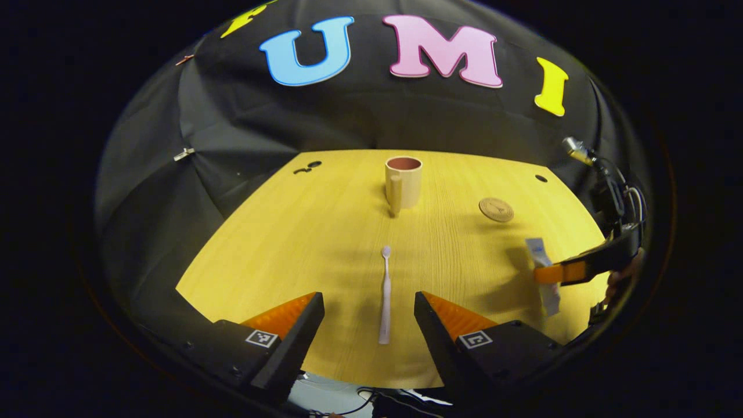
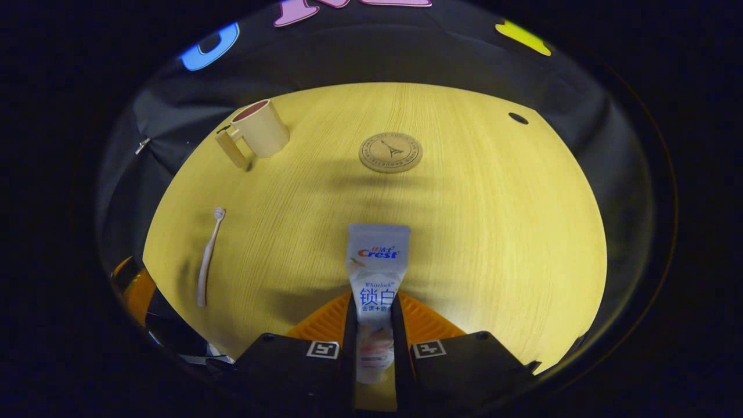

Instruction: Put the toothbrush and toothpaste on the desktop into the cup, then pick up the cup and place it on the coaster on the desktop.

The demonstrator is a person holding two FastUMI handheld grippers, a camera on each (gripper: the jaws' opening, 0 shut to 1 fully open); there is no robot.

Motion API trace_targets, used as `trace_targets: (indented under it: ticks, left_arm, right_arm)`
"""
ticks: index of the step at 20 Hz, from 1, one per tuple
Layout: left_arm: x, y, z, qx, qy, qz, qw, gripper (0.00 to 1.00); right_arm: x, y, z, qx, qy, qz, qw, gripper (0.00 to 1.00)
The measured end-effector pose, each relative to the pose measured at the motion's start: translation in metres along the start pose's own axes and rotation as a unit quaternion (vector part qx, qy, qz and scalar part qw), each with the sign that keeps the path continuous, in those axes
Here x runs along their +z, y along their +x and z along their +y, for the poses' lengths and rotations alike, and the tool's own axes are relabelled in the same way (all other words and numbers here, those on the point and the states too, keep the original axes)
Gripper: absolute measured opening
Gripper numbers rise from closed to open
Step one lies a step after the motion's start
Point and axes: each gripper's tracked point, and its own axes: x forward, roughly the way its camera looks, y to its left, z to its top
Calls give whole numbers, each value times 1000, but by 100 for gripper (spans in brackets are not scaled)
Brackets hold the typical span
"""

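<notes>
The right gripper (image 2: 374,325) clamps the toothpaste (image 2: 377,273) between both fingers, its crimped flat end pointing out over the yellow wooden desktop (image 2: 493,232) in the right gripper view. In the left gripper view the same tube (image 1: 544,273) shows at the far right, pinched by the right gripper (image 1: 551,273), and whether it is lifted off the wood or touching it cannot be told.

The left gripper (image 1: 368,316) hangs with its jaws spread wide, gripping nothing, and the toothbrush (image 1: 385,293) lies flat on the desktop (image 1: 290,232) between the two fingers (bristle head pointing away toward the cup). Neither finger touches it.

The cup (image 1: 402,183) stands upright near the far edge, its handle turned toward the left gripper's camera; nothing can be seen standing in its mouth. The round coaster (image 1: 496,209) lies to the cup's right, well apart from it, bare.

In the right gripper view the cup (image 2: 258,138) sits far left, the coaster (image 2: 390,152) straight ahead beyond the tube, and the toothbrush (image 2: 208,261) lies at the left.
</notes>
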Motion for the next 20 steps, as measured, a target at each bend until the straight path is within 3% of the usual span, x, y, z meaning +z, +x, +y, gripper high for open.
trace_targets:
  ticks: [9,12,15,17,18,20]
  left_arm:
    - [-23,66,-12,-44,-15,124,991,97]
    - [-28,84,-11,-50,4,158,986,89]
    - [-35,96,-14,-58,7,194,979,87]
    - [-40,100,-18,-63,16,212,975,80]
    - [-42,102,-19,-64,22,217,974,70]
    - [-44,105,-21,-62,39,222,972,61]
  right_arm:
    - [9,-46,-35,-4,48,-53,997,31]
    - [6,-53,-45,-12,66,-61,996,31]
    - [1,-54,-51,-16,79,-64,995,31]
    - [-3,-56,-51,-16,80,-64,995,31]
    - [-4,-56,-53,-17,80,-65,995,31]
    - [-6,-59,-56,-18,83,-66,994,31]
